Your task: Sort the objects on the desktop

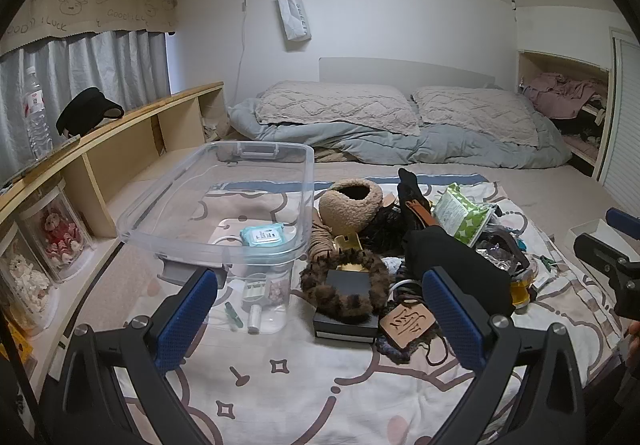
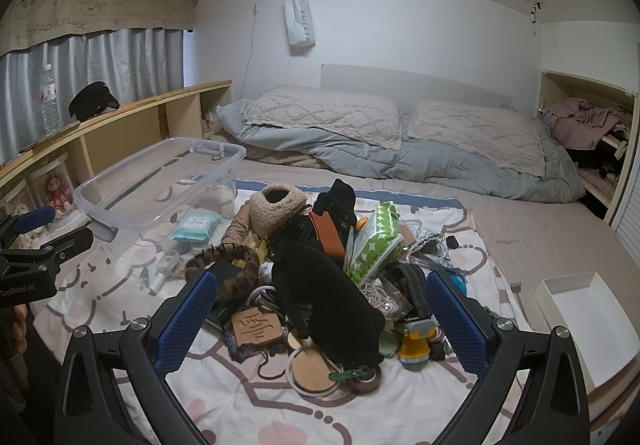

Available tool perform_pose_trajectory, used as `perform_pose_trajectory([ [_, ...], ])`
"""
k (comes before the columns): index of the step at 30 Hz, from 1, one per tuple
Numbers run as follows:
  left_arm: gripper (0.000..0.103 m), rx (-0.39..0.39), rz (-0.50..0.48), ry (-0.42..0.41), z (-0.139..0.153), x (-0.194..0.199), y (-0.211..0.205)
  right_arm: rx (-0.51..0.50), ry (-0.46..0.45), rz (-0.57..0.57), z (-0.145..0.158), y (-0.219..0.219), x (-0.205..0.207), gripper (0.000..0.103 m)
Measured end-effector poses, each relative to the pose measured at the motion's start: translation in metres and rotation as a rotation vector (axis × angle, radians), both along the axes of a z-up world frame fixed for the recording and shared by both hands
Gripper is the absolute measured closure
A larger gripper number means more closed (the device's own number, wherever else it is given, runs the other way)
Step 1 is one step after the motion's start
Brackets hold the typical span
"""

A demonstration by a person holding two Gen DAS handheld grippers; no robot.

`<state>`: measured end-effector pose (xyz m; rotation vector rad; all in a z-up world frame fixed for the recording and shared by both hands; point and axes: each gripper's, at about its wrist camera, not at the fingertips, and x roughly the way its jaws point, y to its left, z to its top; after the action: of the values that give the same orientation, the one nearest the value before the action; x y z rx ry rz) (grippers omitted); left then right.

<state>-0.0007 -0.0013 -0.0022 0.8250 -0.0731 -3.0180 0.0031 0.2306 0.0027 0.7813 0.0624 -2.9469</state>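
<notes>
Both claws wide open, nothing held: left claw (image 1: 320, 309), right claw (image 2: 320, 309). Pile of objs on bed blanket (image 2: 248, 401), beside clear bin (image 1: 200, 205). Black pouch (image 2: 324, 305) atop pile: prob. soft, light; pinch mid-body.

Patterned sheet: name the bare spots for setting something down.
Free: the patterned sheet in front of the pile, by both open tools; also the bedspread between pile and grey duvet. Crowded: around the black pouch and wooden plaque.
</notes>
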Motion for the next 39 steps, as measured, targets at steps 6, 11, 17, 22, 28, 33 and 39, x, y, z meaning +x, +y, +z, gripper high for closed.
perform_pose_trajectory([
  [6, 0.000, -0.006, 0.003, 0.003, 0.002, 0.001, 0.000, -0.004, 0.001, 0.003, -0.002, -0.002, 0.000, 0.000],
  [11, 0.000, -0.003, 0.006, 0.008, 0.002, 0.001, -0.001, -0.004, 0.003, 0.003, -0.002, -0.003, 0.001, 0.000],
  [17, 0.000, -0.007, 0.009, 0.014, 0.001, 0.003, -0.002, -0.010, 0.004, 0.002, -0.001, -0.002, 0.002, 0.000],
  [22, 0.000, -0.004, 0.018, 0.026, 0.003, 0.005, -0.006, -0.014, 0.005, 0.002, -0.001, -0.001, 0.002, 0.000],
  [28, 0.000, -0.001, 0.021, 0.035, 0.005, 0.006, -0.007, -0.013, 0.005, 0.003, 0.000, 0.000, 0.002, 0.000],
  [33, 0.000, -0.001, 0.026, 0.055, 0.007, 0.009, -0.008, -0.016, 0.004, 0.000, 0.000, 0.000, 0.002, 0.000],
  [39, 0.000, 0.007, 0.029, 0.097, 0.013, 0.018, -0.012, -0.018, 0.016, -0.013, 0.003, 0.003, 0.005, 0.000],
])
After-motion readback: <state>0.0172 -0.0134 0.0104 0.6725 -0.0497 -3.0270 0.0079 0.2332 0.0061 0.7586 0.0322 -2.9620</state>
